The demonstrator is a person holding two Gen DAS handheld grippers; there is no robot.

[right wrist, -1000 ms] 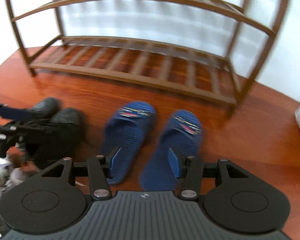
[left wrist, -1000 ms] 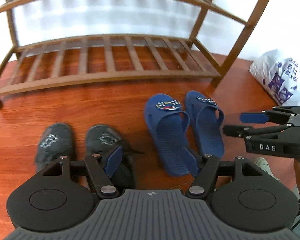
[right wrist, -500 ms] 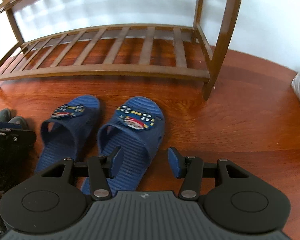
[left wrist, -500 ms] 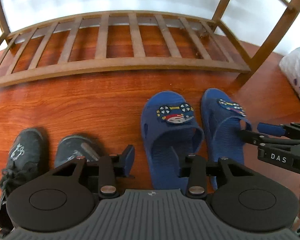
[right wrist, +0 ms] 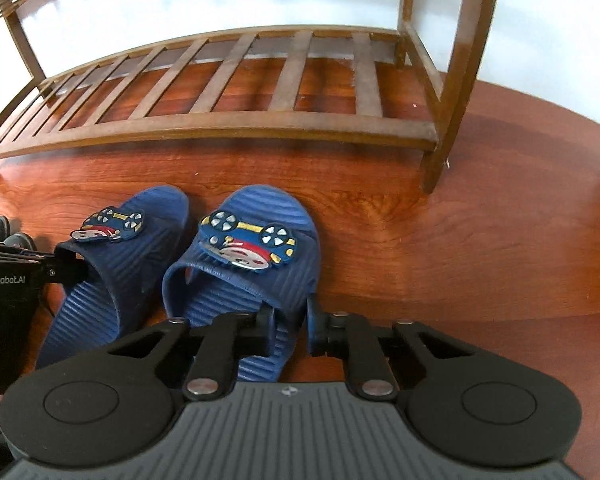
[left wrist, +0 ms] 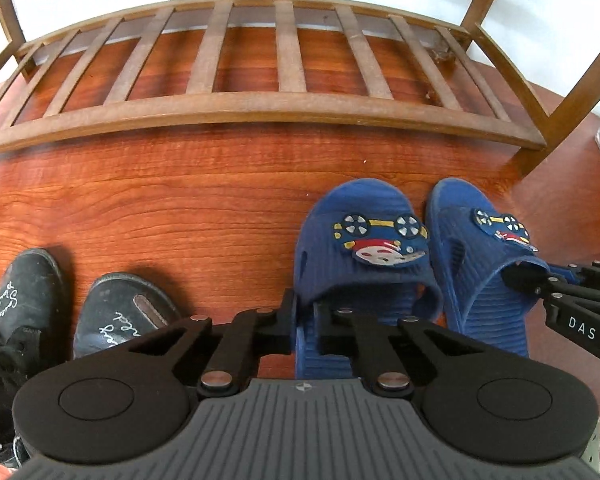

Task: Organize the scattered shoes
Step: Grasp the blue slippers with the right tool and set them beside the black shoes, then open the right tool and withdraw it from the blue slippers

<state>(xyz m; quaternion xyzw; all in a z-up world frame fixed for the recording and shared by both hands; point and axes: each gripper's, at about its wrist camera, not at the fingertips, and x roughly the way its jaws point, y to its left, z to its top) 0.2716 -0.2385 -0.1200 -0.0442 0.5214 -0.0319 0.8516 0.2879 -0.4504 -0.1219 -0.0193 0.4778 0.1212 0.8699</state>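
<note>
My left gripper [left wrist: 305,326] had just closed, jaws clamped on the side wall of the left blue slipper [left wrist: 364,256]. My right gripper [right wrist: 291,326] likewise pinched the outer edge of the right blue slipper [right wrist: 252,268]. Both slippers sat on the wooden floor [right wrist: 440,240], shoe rack [left wrist: 260,108] beyond the jaws, black shoes [left wrist: 116,312] left of them.

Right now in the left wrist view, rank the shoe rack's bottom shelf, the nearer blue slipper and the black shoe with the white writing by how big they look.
1. Shoe rack's bottom shelf, spanning nearly the whole picture.
2. Nearer blue slipper, held by the left gripper.
3. Black shoe, partly hidden behind the gripper, so unsure.
</note>
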